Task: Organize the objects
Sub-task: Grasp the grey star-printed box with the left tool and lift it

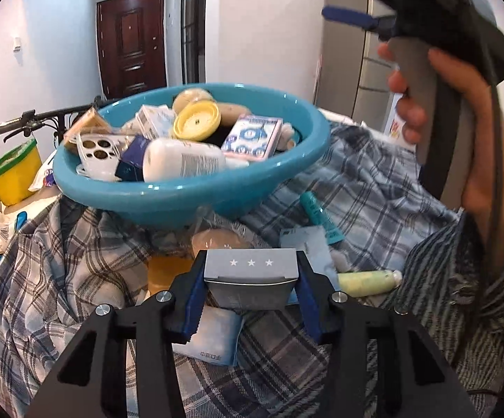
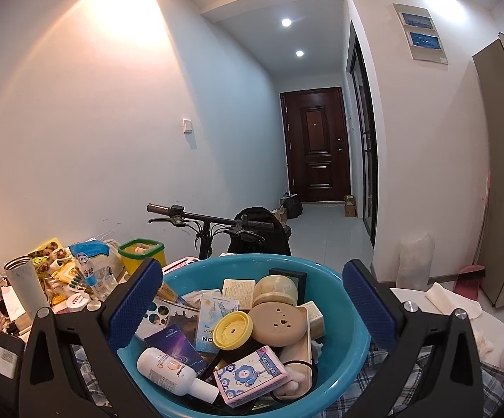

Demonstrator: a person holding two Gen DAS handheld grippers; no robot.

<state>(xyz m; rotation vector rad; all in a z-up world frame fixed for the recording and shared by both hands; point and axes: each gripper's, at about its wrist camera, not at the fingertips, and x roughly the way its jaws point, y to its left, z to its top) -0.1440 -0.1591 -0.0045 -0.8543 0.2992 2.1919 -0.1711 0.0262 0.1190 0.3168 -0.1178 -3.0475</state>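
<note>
At the far left of the left wrist view a yellow plastic tub with a green rim (image 1: 15, 170) sits among packets at the edge of the surface, clear of the work. Next comes the round turquoise plastic basin (image 1: 196, 195), already heaped with a white squeeze bottle (image 1: 185, 163), a yellow round lid (image 1: 198, 120) and a blue-and-pink patterned tissue pack (image 1: 252, 137). It stands on a rumpled blue-and-grey plaid cloth (image 1: 363, 181), so its footing looks soft and uneven.

Below the basin, the left claw (image 1: 251, 291) is clamped on a small grey cardboard box printed with three white stars (image 1: 250, 275), one blue pad on each side wall. The box sits right between the fingertips, lifted slightly above a pale blue sachet (image 1: 213, 334). The grip is on thin card, so too hard a squeeze could crumple it, and a tilt on the way up could let it slide out. Dropping it on the crowded heap might also roll something over the rim.

Further right lie a teal tube (image 1: 321, 216) and a pale yellow-green tube (image 1: 368, 282), not yet gathered. At the far right, the right claw (image 2: 252, 308) hangs over the basin with its jaws wide apart and nothing between them. It could knock the rim if it dips.
</note>
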